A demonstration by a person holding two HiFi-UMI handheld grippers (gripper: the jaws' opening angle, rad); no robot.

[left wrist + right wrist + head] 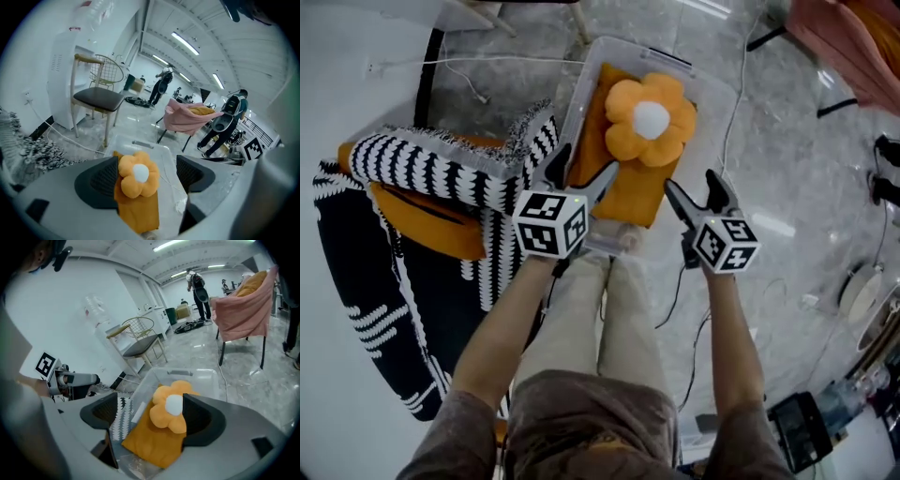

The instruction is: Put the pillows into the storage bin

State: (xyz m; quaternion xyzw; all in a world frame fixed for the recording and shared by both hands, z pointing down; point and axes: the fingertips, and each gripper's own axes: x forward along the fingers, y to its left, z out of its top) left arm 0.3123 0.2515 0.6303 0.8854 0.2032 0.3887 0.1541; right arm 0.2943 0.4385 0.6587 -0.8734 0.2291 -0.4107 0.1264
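A person is standing over a clear storage bin (712, 89) on a pale stone floor, holding a pair of tongs in each hand. Both tongs are hanging just above the near end of the bin. The left gripper (584, 169) is standing with its jaws apart and clamping nothing. The right gripper (692, 187) is the same, jaws wide and empty.

Inside the bin a flat orange pillow (633, 192) is lying lengthwise, and a flower pillow (649, 120) with a white centre is sitting on top of it. Neither one is touching the tongs. Just left of the bin, a striped pillow (441, 169) in black and white is lying across an orange cushion (431, 220) on a dark blanket (356, 262).

These two pillows look safely delivered, so the step now seems to be drawing clear and going for the rest. Lifting both tongs straight up should avoid snagging the soft fabric. The flat pillow's near edge seems to be riding close to the rim, so pressing it down first would leave room. The striped pillow looks bulky and fringed, so gripping its thick body with both tongs, not the fringe, should be safer.
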